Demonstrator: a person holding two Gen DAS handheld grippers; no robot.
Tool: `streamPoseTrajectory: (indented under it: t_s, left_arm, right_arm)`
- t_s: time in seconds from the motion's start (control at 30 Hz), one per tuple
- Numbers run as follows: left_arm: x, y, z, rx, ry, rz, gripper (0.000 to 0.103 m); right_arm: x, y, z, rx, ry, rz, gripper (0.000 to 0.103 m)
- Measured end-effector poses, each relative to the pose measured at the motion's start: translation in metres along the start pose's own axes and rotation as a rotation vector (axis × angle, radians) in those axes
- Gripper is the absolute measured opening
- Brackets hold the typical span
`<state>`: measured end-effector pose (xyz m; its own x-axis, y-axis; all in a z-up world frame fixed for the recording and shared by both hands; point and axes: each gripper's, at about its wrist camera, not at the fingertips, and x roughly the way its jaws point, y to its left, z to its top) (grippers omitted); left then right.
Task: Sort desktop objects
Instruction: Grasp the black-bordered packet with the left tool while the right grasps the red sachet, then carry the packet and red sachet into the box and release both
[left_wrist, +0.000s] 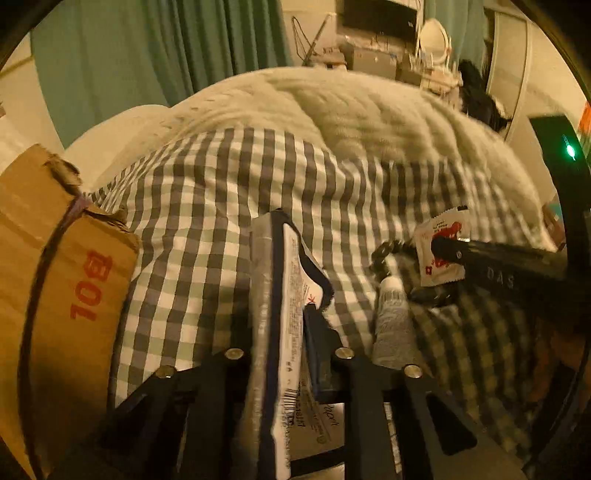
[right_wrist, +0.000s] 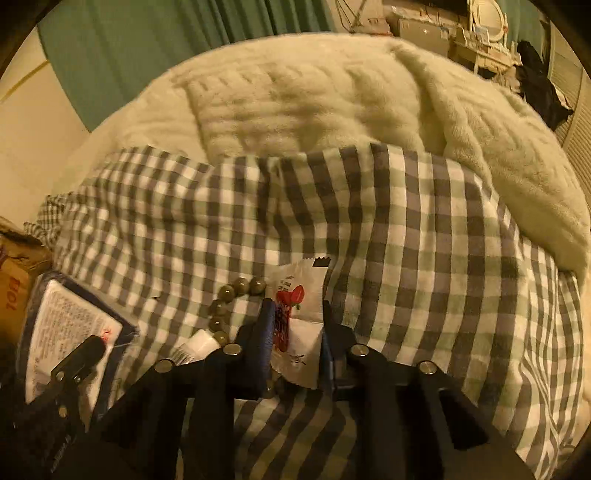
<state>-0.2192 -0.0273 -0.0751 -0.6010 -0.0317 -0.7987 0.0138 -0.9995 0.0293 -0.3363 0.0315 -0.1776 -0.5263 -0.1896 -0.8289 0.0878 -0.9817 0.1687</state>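
We see the navy-edged tissue pack (left_wrist: 284, 314) standing on edge between the fingers of our left gripper (left_wrist: 284, 332), which is closed onto it above the checked cloth (left_wrist: 207, 206), while our right gripper (right_wrist: 297, 325) pinches the white sachet (right_wrist: 299, 314) with the red print, just beside the string of beads (right_wrist: 229, 302) and the small tube (right_wrist: 199, 345). Only the left wrist view shows the cardboard box (left_wrist: 55, 280) in full, close at the pack's left; the right wrist view catches merely its corner. The fluffy cream blanket (right_wrist: 332, 96) lies beyond the cloth.
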Motion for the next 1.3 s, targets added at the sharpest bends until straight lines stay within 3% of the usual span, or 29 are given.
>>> streamPoseTrajectory:
  t_s: [0.03, 0.27, 0.43, 0.57, 0.7, 0.77, 0.93, 1.03, 1.13, 1.2, 1.27, 1.3]
  left_arm:
    - [-0.006, 0.0, 0.001, -0.001, -0.014, -0.009, 0.011]
    - [-0.059, 0.0, 0.011, -0.002, -0.124, -0.056, 0.011]
    - [-0.122, 0.013, 0.022, -0.055, -0.227, -0.097, 0.011]
    - [-0.188, 0.05, 0.034, -0.148, -0.337, -0.116, 0.011]
    - [-0.25, 0.104, 0.04, -0.211, -0.438, -0.071, 0.011]
    - [-0.272, 0.138, 0.04, -0.247, -0.464, -0.008, 0.011]
    - [-0.281, 0.21, 0.024, -0.342, -0.439, 0.113, 0.011]
    - [-0.263, 0.241, 0.01, -0.371, -0.378, 0.164, 0.011]
    - [-0.236, 0.256, -0.004, -0.362, -0.303, 0.168, 0.011]
    - [-0.219, 0.26, -0.014, -0.353, -0.261, 0.159, 0.016]
    - [-0.199, 0.26, -0.017, -0.334, -0.212, 0.147, 0.035]
    - [-0.194, 0.26, -0.019, -0.326, -0.194, 0.146, 0.062]
  right_arm:
    - [-0.005, 0.001, -0.001, -0.003, -0.017, 0.007, 0.011]
    - [-0.059, 0.015, -0.008, -0.083, -0.11, -0.028, 0.011]
    - [-0.117, 0.032, -0.01, -0.125, -0.155, 0.006, 0.011]
    - [-0.179, 0.067, -0.008, -0.192, -0.225, 0.075, 0.011]
    - [-0.23, 0.123, -0.006, -0.277, -0.299, 0.189, 0.011]
    - [-0.251, 0.157, -0.006, -0.328, -0.322, 0.261, 0.011]
    - [-0.266, 0.239, -0.004, -0.446, -0.342, 0.35, 0.011]
    - [-0.251, 0.281, 0.0, -0.469, -0.307, 0.405, 0.011]
    - [-0.223, 0.313, 0.003, -0.476, -0.259, 0.424, 0.011]
    - [-0.198, 0.326, 0.004, -0.459, -0.207, 0.449, 0.022]
    - [-0.175, 0.332, 0.003, -0.437, -0.16, 0.45, 0.063]
    - [-0.168, 0.333, 0.001, -0.44, -0.153, 0.434, 0.066]
